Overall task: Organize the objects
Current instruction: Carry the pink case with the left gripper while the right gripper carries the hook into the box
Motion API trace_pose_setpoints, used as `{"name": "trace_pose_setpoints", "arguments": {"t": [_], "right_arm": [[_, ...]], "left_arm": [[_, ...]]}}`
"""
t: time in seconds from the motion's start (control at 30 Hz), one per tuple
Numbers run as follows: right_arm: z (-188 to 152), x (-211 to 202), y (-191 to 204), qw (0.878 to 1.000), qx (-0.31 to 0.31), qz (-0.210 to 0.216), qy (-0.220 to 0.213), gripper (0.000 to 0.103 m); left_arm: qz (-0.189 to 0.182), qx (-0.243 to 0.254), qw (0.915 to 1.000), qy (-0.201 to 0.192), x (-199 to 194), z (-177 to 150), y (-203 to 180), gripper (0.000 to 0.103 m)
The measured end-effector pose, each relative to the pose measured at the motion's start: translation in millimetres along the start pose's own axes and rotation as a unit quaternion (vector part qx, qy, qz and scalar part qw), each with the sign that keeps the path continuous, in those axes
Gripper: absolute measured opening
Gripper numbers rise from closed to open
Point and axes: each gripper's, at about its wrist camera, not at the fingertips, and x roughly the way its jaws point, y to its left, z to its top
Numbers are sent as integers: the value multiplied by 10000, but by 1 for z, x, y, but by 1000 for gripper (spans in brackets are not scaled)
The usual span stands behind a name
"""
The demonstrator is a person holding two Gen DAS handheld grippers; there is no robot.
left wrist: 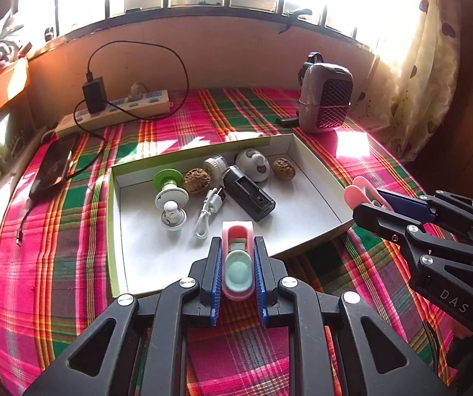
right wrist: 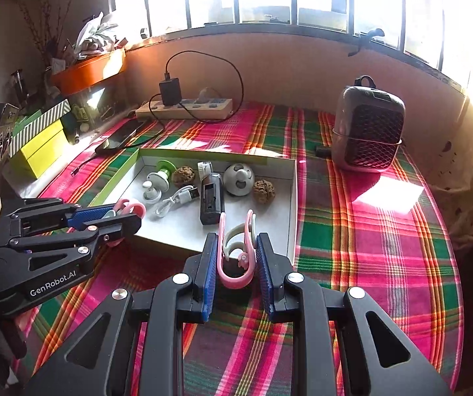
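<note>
Left gripper: we find its fingers clamped on a pink clip with a mint pad, held above the near edge of the box.
Right gripper: fingers clamped on a second pink clip, over the box's near right corner.
Box: white, shallow, green-rimmed, on the plaid cloth; walnuts, a cable and small gadgets fill its far half, and we note bare floor along its near side.
Right of box: open cloth.
Far edge: power strip far left, small heater far right, under the window.
</note>
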Motion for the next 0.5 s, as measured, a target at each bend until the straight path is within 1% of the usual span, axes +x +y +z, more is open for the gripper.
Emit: {"name": "trace_pose_setpoints", "arguments": {"t": [0.3,0.5], "right_arm": [[21,28,-4,9999,12,65,147,24],[29,49,-9,9994,35,173,310,24]], "left_arm": [[12,-43,9999,112,19,12,5,16],[3,-92,9998,202,32,17,7,16]]}}
